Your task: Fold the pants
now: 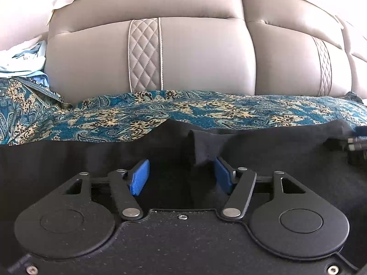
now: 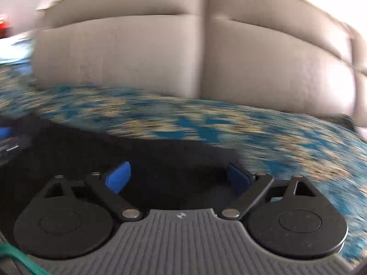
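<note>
Left wrist view puts your left gripper [image 1: 182, 175] low over the black pants [image 1: 68, 160], which lie spread on a bed cover [image 1: 137, 116] printed in teal and gold. Its jaws stand apart; a raised fold of the black cloth sits between the blue pads [image 1: 140, 178], nearer the right-hand one, and you cannot tell whether it touches that pad. Nothing is pinched. At the right edge of this view a dark bit of your other tool shows above the pants. Beyond the cover rises a padded beige headboard [image 1: 195, 57] with quilted strips, and a heap of pale cloth [image 1: 20, 57] lies at the far left.

Your right wrist view is blurred. The right gripper [image 2: 179, 177] has its jaws spread wide, with only the flat black pants [image 2: 91, 146] beneath them and nothing held. The pants' edge runs slantwise across the patterned cover [image 2: 286, 142], and its right pad hangs near that edge. A green cord [image 2: 20, 261] crosses the lower left corner.
</note>
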A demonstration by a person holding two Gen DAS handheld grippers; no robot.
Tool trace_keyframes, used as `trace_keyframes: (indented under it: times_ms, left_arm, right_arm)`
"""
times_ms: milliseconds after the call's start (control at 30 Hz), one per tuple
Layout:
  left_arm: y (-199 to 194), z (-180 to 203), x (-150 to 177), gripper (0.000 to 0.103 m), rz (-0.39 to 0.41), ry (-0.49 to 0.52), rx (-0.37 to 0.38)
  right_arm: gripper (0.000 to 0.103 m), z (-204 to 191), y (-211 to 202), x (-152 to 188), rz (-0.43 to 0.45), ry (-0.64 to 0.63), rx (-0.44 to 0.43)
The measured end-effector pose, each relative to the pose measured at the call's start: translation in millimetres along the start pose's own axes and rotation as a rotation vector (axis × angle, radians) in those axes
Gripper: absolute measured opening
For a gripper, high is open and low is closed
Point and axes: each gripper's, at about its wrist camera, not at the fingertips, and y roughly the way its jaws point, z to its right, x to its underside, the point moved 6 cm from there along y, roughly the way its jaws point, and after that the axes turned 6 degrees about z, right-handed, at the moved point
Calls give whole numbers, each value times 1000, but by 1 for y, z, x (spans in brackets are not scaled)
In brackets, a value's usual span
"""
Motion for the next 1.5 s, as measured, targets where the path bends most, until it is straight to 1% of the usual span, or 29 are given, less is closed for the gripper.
trace_keyframes:
  times_ms: [33, 67, 100, 233, 400, 500, 633, 700, 800, 867, 967, 1067, 1200, 1233, 1300, 1333, 1367, 1433, 1500]
  left_arm:
    - [0, 0, 0, 62, 0, 1, 0]
    - [0, 0, 0, 62, 0, 0, 0]
    - [0, 0, 0, 62, 0, -2, 1]
    - [1, -2, 0, 64, -1, -13, 3]
    - [2, -2, 0, 65, -1, -14, 1]
    - [2, -2, 0, 66, -1, -17, -1]
    - [1, -3, 0, 67, -1, -25, 1]
    - [1, -3, 0, 67, -1, -28, 2]
    - [2, -4, 0, 68, -1, -29, 2]
    - [2, -4, 0, 68, 0, -31, 4]
    - [2, -4, 0, 68, 1, -37, 7]
    - [2, -5, 0, 69, 1, -42, 11]
    - [2, -6, 1, 71, 0, -46, 10]
    - [2, -6, 1, 72, 0, -46, 8]
    - [3, -7, 1, 79, -3, -48, -3]
    - [4, -8, 1, 88, -8, -54, -16]
    - [4, -10, 1, 94, -15, -62, -31]
    - [5, -13, 0, 95, -28, -84, -43]
    - [-1, -17, -1, 95, -55, -81, -53]
  right_arm:
    - [103, 9, 2, 0, -10, 14, 75]
    - [103, 16, 3, 1, -16, 42, 119]
    - [103, 23, 4, 2, -28, 81, 138]
    - [103, 33, 9, 6, -50, 177, 110]
    - [103, 36, 11, 7, -32, 191, 80]
    - [103, 33, -7, 9, 16, 210, 73]
    - [103, 9, -42, 20, 70, 220, 15]
    - [103, -7, -60, 28, 105, 194, -4]
    - [103, -23, -83, 42, 129, 148, 0]
    - [103, -24, -92, 51, 132, 158, 12]
    - [103, -22, -96, 63, 119, 189, 28]
    - [103, -30, -96, 69, 163, 79, 48]
    - [103, -32, -95, 74, 217, 93, 60]
    - [103, -32, -96, 75, 222, 93, 60]
    - [103, -32, -96, 75, 230, 91, 62]
    - [103, -33, -96, 76, 232, 86, 66]
    - [103, -35, -96, 75, 233, 82, 70]
    - [103, -37, -98, 75, 232, 76, 79]
    - [103, -39, -101, 73, 229, 81, 88]
